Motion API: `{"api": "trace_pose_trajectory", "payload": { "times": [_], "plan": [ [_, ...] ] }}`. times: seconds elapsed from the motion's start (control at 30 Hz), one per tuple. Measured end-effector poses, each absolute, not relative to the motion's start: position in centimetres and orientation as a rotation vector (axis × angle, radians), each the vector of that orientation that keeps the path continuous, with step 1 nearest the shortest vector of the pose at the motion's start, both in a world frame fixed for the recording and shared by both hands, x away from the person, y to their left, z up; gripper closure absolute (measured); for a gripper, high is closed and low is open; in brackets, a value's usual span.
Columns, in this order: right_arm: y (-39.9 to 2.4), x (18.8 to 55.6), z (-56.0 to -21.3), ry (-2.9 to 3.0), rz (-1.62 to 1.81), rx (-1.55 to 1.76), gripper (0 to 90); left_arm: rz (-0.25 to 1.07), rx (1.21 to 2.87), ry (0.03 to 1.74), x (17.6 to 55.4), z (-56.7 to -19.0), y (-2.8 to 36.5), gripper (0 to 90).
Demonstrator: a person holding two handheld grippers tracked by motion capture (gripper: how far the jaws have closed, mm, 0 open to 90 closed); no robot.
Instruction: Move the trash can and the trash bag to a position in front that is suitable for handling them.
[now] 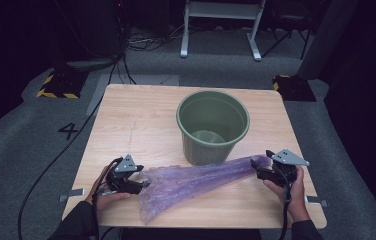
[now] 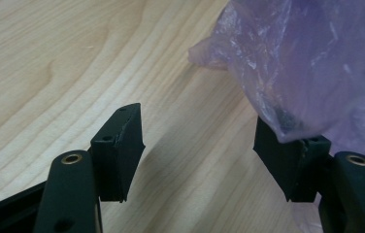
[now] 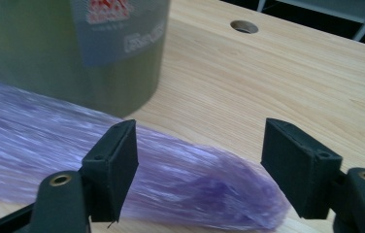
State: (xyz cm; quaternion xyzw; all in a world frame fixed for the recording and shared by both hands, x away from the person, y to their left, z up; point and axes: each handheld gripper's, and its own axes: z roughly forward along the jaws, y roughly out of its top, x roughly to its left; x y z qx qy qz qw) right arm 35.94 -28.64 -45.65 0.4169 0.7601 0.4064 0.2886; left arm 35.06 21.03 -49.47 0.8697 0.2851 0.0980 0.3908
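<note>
A crumpled purple plastic bag [image 1: 196,179] lies stretched across the near part of the wooden table [image 1: 141,117], in front of a green bucket [image 1: 213,125]. My left gripper [image 1: 145,182] is at the bag's wide left end, open; in the left gripper view the bag [image 2: 316,63] drapes over the right jaw while bare wood lies between the jaws. My right gripper [image 1: 254,169] is at the bag's narrow right end, open. In the right gripper view the bag's tip [image 3: 205,179] lies between the spread jaws, with the bucket [image 3: 74,48] behind it.
The bucket stands upright at the table's centre-right, empty, with a label [image 3: 117,29] on its side. A round hole [image 3: 242,26] is in the tabletop. Grey carpet, cables and a white frame [image 1: 221,30] lie beyond the far edge.
</note>
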Motion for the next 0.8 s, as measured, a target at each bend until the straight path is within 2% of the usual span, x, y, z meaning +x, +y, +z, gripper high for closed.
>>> {"api": "trace_pose_trajectory", "payload": {
  "times": [0.13,0.23,0.3,0.37,0.47,0.67,0.8],
  "plan": [
    [-27.7,35.7,-46.6,2.093,1.091,1.154,39.8,0.230,2.222,0.713,35.0,-49.8,20.6,34.3],
    [-27.2,36.2,-47.6,2.121,1.058,1.219,40.8,0.232,2.229,0.711,35.0,-50.1,20.4,34.2],
    [-27.2,36.9,-48.2,2.114,1.056,1.288,38.5,0.232,2.227,0.711,35.0,-50.1,20.3,34.1],
    [-27.3,37.6,-48.5,2.095,1.049,1.348,31.9,0.251,2.227,0.705,34.9,-50.2,20.2,34.2],
    [-27.5,38.5,-48.9,2.066,1.074,1.415,29.2,0.293,2.242,0.694,34.9,-50.2,19.8,34.3],
    [-27.5,40.2,-49.2,2.013,1.020,1.459,25.8,0.289,2.241,0.678,35.4,-50.3,19.1,33.9],
    [-27.6,40.9,-49.6,2.025,0.994,1.451,28.0,0.282,2.239,0.659,36.1,-50.3,18.8,33.9]
  ]
}}
